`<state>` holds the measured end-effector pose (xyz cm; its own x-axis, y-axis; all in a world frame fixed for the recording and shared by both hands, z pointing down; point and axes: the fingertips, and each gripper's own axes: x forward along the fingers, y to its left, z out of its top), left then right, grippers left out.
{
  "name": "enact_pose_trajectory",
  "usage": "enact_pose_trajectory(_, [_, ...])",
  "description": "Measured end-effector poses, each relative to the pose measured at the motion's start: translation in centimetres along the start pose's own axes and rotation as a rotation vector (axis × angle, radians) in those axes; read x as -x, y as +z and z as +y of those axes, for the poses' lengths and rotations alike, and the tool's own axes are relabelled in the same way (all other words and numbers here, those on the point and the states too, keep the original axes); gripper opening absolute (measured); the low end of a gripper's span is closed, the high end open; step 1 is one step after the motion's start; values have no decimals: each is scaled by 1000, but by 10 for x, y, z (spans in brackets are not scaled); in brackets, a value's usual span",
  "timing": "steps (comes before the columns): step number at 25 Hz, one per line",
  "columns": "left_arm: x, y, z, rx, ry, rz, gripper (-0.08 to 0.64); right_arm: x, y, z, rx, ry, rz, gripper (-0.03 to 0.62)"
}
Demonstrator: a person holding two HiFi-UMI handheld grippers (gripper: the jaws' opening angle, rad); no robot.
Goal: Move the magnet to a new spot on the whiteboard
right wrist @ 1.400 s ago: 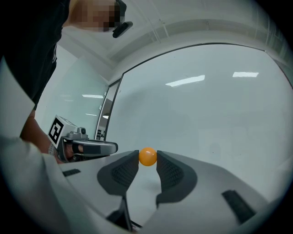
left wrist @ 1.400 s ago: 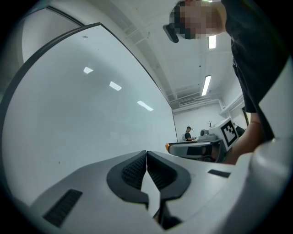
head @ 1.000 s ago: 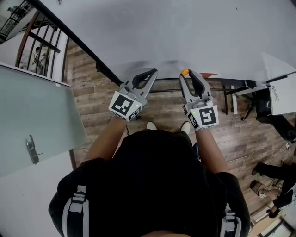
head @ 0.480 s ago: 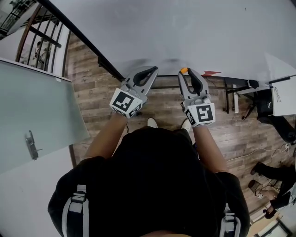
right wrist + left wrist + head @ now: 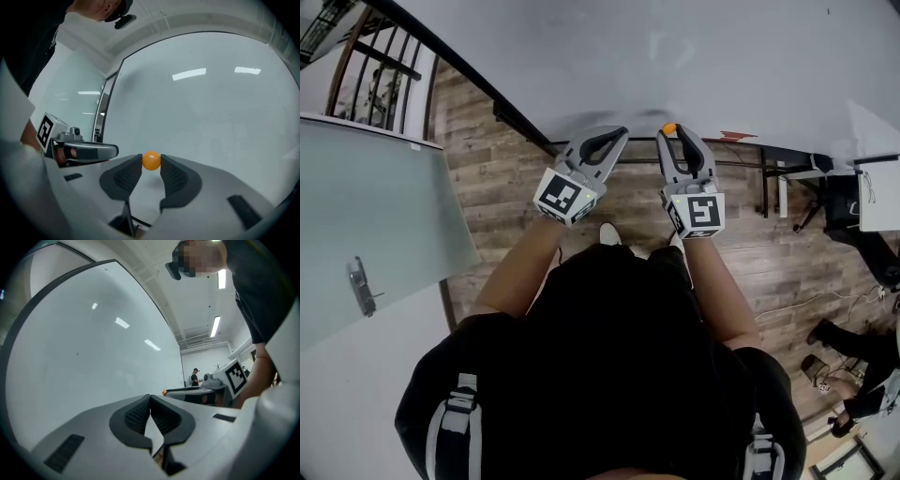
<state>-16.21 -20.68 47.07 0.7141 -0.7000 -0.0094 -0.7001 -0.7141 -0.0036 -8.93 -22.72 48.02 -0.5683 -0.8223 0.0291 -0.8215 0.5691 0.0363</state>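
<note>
At the twelve o'clock tip of the right gripper (image 5: pixel 151 163), seen in its own view, the small orange magnet (image 5: pixel 151 160) is pinched between the two ribbed pads. The jaws are spread only as wide as the ball, close in front of the whiteboard (image 5: pixel 211 108), and I cannot tell whether the magnet touches the board. Just beside it, at about nine o'clock in the head view, the left gripper (image 5: pixel 617 132) points toward the same board with its jaws pressed together and nothing between them.
</note>
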Motion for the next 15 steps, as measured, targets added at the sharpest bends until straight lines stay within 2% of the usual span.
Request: enact_pose_trajectory(15, [-25, -70, 8, 53, -10, 61, 5, -28, -92, -20, -57, -50, 134, 120])
